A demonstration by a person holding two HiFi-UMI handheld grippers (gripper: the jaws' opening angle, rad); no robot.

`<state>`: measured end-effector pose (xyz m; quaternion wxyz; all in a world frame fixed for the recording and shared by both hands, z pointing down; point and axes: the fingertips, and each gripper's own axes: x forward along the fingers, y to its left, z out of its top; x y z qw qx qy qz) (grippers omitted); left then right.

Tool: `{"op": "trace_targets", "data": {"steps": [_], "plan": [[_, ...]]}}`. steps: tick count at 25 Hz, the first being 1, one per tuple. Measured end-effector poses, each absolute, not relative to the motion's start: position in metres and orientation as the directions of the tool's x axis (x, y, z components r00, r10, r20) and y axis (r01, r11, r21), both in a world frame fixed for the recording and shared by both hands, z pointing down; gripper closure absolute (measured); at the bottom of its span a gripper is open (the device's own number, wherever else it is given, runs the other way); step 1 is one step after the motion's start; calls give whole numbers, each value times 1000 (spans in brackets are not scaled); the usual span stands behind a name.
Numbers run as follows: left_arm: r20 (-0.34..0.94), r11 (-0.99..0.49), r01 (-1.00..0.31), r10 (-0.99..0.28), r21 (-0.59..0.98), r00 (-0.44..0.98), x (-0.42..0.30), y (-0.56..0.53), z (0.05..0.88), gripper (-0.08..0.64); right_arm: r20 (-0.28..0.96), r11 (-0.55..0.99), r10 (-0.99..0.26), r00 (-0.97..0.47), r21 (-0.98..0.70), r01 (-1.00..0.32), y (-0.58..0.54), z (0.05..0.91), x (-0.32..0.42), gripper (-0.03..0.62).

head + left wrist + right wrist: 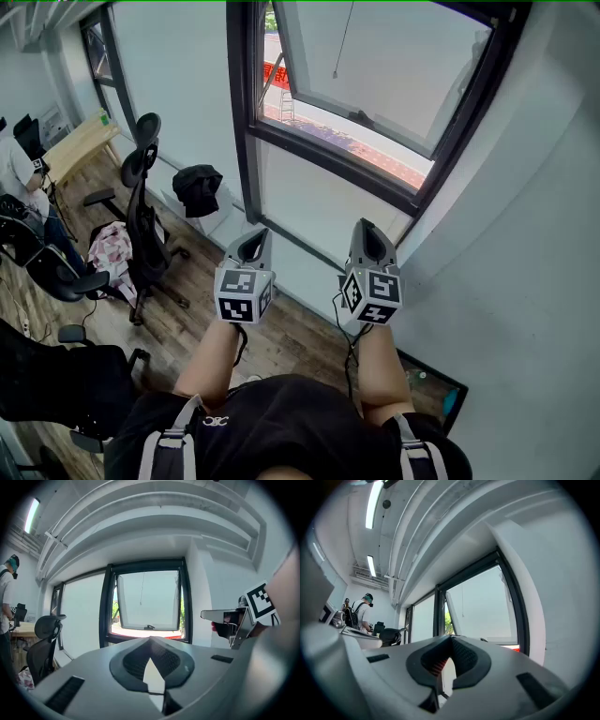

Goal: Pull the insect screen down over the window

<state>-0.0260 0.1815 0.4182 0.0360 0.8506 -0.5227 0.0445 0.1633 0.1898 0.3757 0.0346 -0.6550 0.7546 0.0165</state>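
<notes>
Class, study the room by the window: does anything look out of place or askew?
Nothing looks damaged. The window sash is tilted open, a black bundle sits on the ledge, and a pink cloth lies heaped by the chair.

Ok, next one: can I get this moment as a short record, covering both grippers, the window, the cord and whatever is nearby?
left gripper: fingers closed, nothing between them, held up short of the window
right gripper: fingers closed, empty, beside the left one
sash: tilted open in its dark frame
cord: thin, hanging in front of the sash, untouched
insect screen: none seen across the opening
nearby: office chair and black bag to the left
</notes>
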Motion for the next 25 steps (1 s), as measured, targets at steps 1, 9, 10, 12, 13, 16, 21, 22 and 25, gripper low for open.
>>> {"op": "trace_targets", "data": {"steps": [1, 9, 10, 12, 13, 16, 21, 22, 25], "plan": [[114, -450, -893, -887, 16, 448, -26, 183, 419, 548, -71, 142, -988, -141, -22, -990, 192, 377, 163, 591], [121, -434, -901, -894, 17, 432, -34, 191, 420, 548, -61, 151, -987, -149, -27, -988, 207, 383, 158, 591], [121, -433, -901, -894, 20, 432, -35, 192, 421, 548, -62, 150, -987, -148, -40, -988, 208, 384, 157, 591], [123, -432, -901, -893, 26, 432, -40, 194, 422, 548, -66, 149, -987, -144, -68, -987, 211, 385, 154, 589], [123, -432, -902, -894, 27, 432, -42, 194, 422, 548, -66, 147, -988, -142, -78, -986, 211, 386, 154, 589], [121, -432, -902, -894, 20, 431, -51, 192, 422, 548, -57, 137, -990, -132, -91, -986, 210, 390, 149, 589], [116, -439, -898, -893, -8, 435, -72, 184, 420, 548, -56, 117, -992, -112, -92, -989, 204, 395, 130, 590], [114, -442, -897, -892, -12, 438, -77, 182, 419, 548, -56, 115, -992, -110, -91, -989, 202, 395, 125, 589], [107, -455, -890, -886, -8, 452, -95, 176, 421, 548, -60, 103, -993, -98, -86, -991, 200, 398, 106, 589]]}}
